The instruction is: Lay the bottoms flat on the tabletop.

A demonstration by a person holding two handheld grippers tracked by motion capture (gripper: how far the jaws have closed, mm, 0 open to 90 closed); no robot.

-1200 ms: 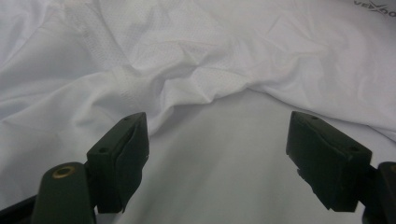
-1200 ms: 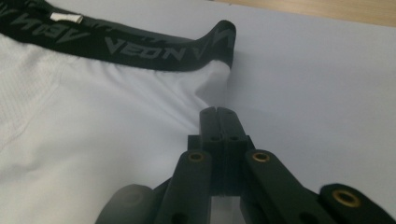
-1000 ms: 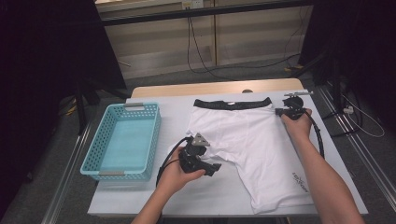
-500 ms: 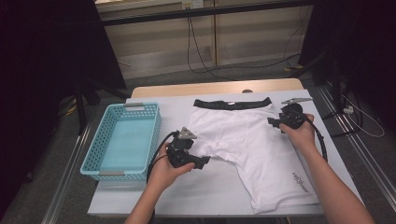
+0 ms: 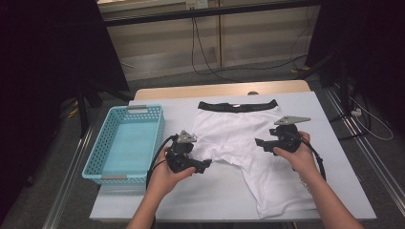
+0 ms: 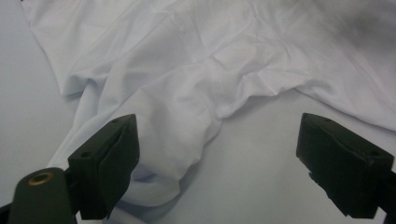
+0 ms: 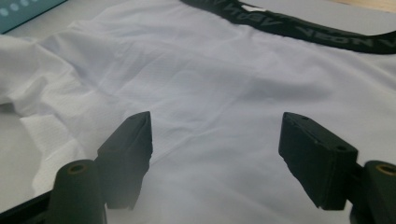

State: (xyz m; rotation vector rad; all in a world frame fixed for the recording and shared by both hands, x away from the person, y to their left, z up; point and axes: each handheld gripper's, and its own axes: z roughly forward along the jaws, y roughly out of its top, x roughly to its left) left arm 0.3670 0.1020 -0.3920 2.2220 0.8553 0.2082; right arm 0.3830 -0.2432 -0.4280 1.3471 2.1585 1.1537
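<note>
**White boxer shorts on the table, both grippers open above them**

Item one: a pair of white boxer shorts (image 5: 243, 148) with a black waistband (image 5: 237, 105), laid on the white table (image 5: 329, 143). The waistband lies at the far side; one leg runs flat toward the near right corner, while the other leg is bunched and folded at the near left, beside the basket.

Item two: the left gripper (image 5: 205, 165), held in the person's left hand (image 5: 165, 172) at the near left edge of the shorts. Its jaws stand wide apart, nothing pinched; in the left gripper view the crumpled leg fabric (image 6: 187, 121) lies between and ahead of them, close by the left jaw.

Item three: the right gripper (image 5: 259, 143), held in the right hand (image 5: 298, 155) over the right half of the shorts, pointing left across the cloth. Its jaws have just been opening and now stand apart, with only flat fabric below them and nothing gripped.

Item four: a light blue plastic basket (image 5: 102, 157) at the left of the table, just beside the shorts.
</note>
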